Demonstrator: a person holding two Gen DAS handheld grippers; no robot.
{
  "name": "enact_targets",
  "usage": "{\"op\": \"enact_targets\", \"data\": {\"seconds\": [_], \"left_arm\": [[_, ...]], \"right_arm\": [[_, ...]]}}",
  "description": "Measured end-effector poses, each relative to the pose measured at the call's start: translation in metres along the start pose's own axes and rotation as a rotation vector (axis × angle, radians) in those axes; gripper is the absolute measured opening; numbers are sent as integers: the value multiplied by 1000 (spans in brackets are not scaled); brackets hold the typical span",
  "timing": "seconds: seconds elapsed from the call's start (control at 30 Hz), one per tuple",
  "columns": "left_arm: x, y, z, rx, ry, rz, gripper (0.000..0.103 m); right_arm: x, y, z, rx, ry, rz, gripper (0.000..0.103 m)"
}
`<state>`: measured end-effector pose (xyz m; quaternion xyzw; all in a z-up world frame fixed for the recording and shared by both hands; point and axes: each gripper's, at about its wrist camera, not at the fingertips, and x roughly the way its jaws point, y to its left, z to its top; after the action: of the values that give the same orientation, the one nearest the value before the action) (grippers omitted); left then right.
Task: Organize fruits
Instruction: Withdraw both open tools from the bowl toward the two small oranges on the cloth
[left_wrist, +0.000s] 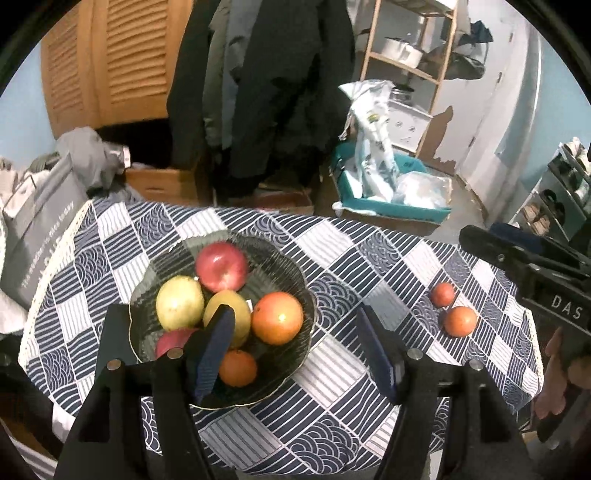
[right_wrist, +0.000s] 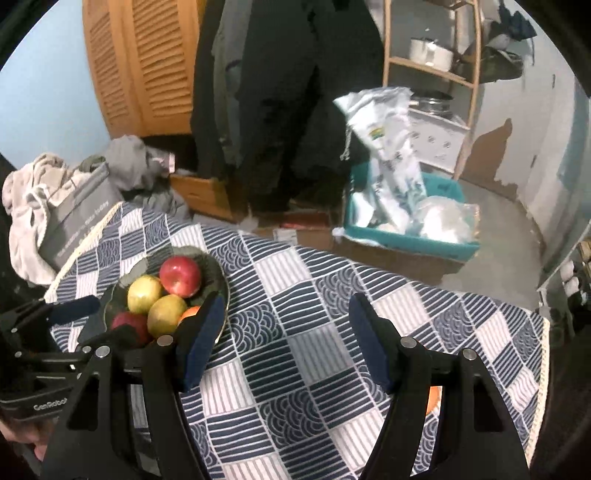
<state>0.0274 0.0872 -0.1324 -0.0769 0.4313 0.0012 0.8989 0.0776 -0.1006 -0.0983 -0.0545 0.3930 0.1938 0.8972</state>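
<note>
A dark glass bowl (left_wrist: 288, 266) on the checked tablecloth holds two red apples (left_wrist: 221, 266), a green fruit (left_wrist: 180, 302), a yellow fruit (left_wrist: 236, 314), a big orange (left_wrist: 277, 317) and a small orange (left_wrist: 237, 368). Two small oranges (left_wrist: 460, 321) lie loose on the cloth to the right. My left gripper (left_wrist: 299, 350) hangs open above the bowl's right side, holding nothing. My right gripper (right_wrist: 286, 343) stands open over bare cloth, right of the bowl (right_wrist: 216, 269). A bit of an orange (right_wrist: 434, 400) shows behind its right finger.
The table (right_wrist: 332, 295) ends in a lace-trimmed edge at the far side and the right. A grey bag (left_wrist: 40, 236) with clothes stands off its left corner. Beyond it are hanging coats, cardboard boxes, a teal bin (left_wrist: 391, 206) with plastic bags, and a wooden shelf.
</note>
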Motion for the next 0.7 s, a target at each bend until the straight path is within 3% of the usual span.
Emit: {"op": "enact_targets", "data": {"seconds": [0.17, 0.7], "left_arm": [[-11, -14, 3, 34, -31, -7, 75], [-39, -50, 15, 75, -91, -52, 84]], "right_arm": [[-26, -9, 1, 0, -47, -30, 78], [-92, -33, -8, 3, -164, -79, 85]]}}
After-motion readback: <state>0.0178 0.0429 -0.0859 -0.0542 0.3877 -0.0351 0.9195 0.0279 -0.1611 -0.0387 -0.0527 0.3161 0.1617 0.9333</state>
